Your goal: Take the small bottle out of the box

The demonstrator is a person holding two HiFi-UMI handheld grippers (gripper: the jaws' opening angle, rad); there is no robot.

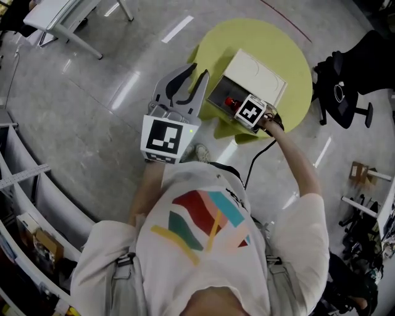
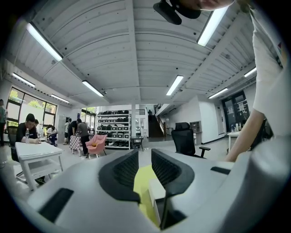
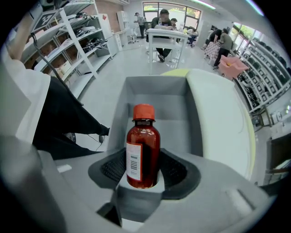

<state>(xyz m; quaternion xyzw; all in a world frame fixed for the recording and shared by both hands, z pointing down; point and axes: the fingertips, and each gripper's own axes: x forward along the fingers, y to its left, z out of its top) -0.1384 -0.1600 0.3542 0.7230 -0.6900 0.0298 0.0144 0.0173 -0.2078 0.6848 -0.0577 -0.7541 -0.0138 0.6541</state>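
Note:
A small red bottle (image 3: 142,152) with an orange-red cap and a barcode label stands upright between the pads of my right gripper (image 3: 143,169), which is shut on it. Behind it is the open grey-white box (image 3: 157,98), its lid (image 3: 213,109) swung to the right. From the head view the bottle (image 1: 229,101) is at the box's (image 1: 254,73) open near end, on the round yellow-green table (image 1: 290,46); I cannot tell whether it still rests on the box floor. My left gripper (image 1: 188,83) hovers left of the box, off the table's edge, open, with nothing between its fingers (image 2: 125,170).
A black office chair (image 1: 345,86) stands right of the table. White shelving (image 1: 24,185) runs along the left, and a white table (image 1: 62,15) is at the far left. A black cable (image 1: 256,157) trails from the right gripper. People sit at a table (image 3: 166,27) beyond the box.

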